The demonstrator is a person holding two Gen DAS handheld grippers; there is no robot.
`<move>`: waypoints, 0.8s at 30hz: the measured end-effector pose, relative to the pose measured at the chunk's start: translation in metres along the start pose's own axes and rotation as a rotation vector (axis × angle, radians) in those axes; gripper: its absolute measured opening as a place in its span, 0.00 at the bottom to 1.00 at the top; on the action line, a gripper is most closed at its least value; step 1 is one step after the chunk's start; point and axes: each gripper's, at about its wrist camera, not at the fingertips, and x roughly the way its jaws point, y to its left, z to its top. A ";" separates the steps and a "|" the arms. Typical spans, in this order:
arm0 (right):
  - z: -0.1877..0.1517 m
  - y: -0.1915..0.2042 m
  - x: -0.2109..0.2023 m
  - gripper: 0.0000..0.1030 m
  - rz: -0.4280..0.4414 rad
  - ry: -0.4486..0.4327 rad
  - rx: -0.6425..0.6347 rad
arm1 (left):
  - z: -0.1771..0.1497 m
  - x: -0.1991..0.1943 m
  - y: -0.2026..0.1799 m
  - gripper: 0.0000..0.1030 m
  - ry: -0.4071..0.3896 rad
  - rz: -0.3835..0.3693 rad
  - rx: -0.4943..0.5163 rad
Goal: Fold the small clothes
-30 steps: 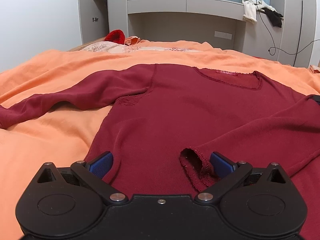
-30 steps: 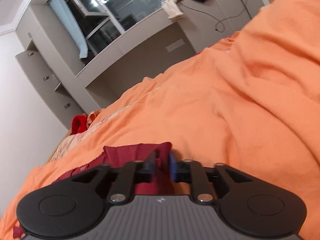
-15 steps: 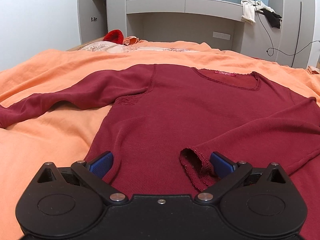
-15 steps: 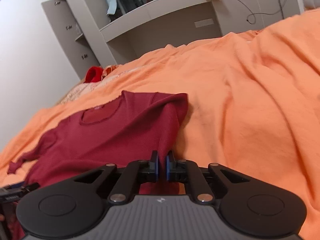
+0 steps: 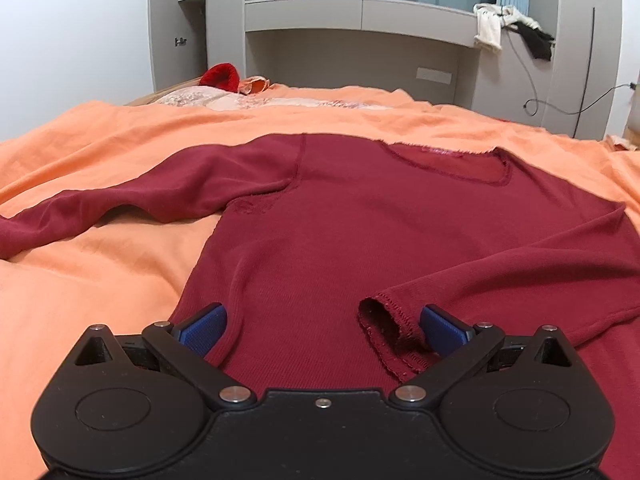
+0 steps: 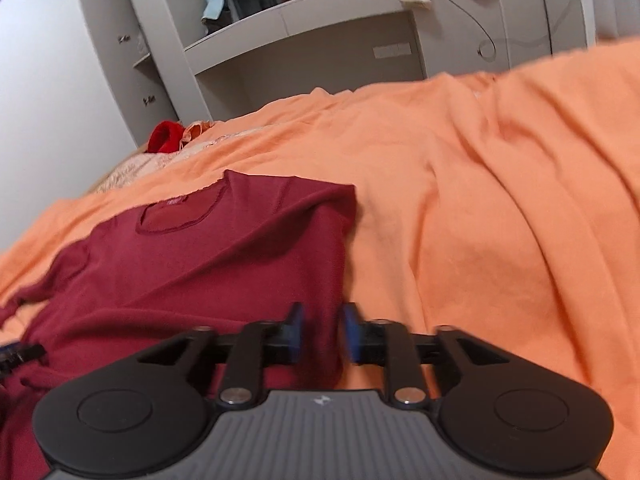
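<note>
Lying flat on the orange bed cover [image 5: 100, 272] is a dark red top [image 5: 344, 240], neck toward the far edge by the grey cupboards [image 5: 360, 12]. One sleeve [image 5: 500, 276] is folded across its front; the other sleeve stretches out toward the cover's left edge. A small pink label [image 6: 174, 201] sits inside the neck, but its writing is too tiny to read. No boxes or baskets show. The left gripper [image 5: 322, 322] is spread wide over the top's near edge, gripping nothing. The right gripper [image 6: 320, 330], pinched tight on the folded side half a second ago, is opening now, with red cloth between its blue pads.
</note>
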 end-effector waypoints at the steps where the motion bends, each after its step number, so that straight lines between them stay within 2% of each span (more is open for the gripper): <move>1: -0.001 0.005 -0.003 0.47 -0.004 -0.007 -0.019 | 0.001 -0.002 0.003 0.99 -0.007 -0.010 -0.009; 4: -0.006 0.024 -0.016 0.61 0.000 -0.030 -0.077 | 0.006 -0.011 0.015 0.99 -0.041 -0.030 -0.050; 6: -0.012 0.037 -0.025 0.81 0.012 -0.046 -0.103 | 0.010 -0.019 0.026 0.99 -0.077 -0.038 -0.087; 9: -0.023 0.062 -0.039 0.89 0.031 -0.071 -0.162 | 0.017 -0.031 0.047 0.99 -0.130 -0.030 -0.150; 12: -0.034 0.086 -0.053 1.00 0.087 -0.092 -0.204 | 0.021 -0.039 0.072 0.99 -0.166 0.014 -0.208; 20: -0.072 0.142 -0.089 1.00 0.238 -0.131 -0.277 | 0.015 -0.054 0.170 0.99 -0.189 0.151 -0.436; 24: -0.090 0.150 -0.099 1.00 0.291 -0.121 -0.242 | 0.005 -0.053 0.220 0.99 -0.171 0.228 -0.530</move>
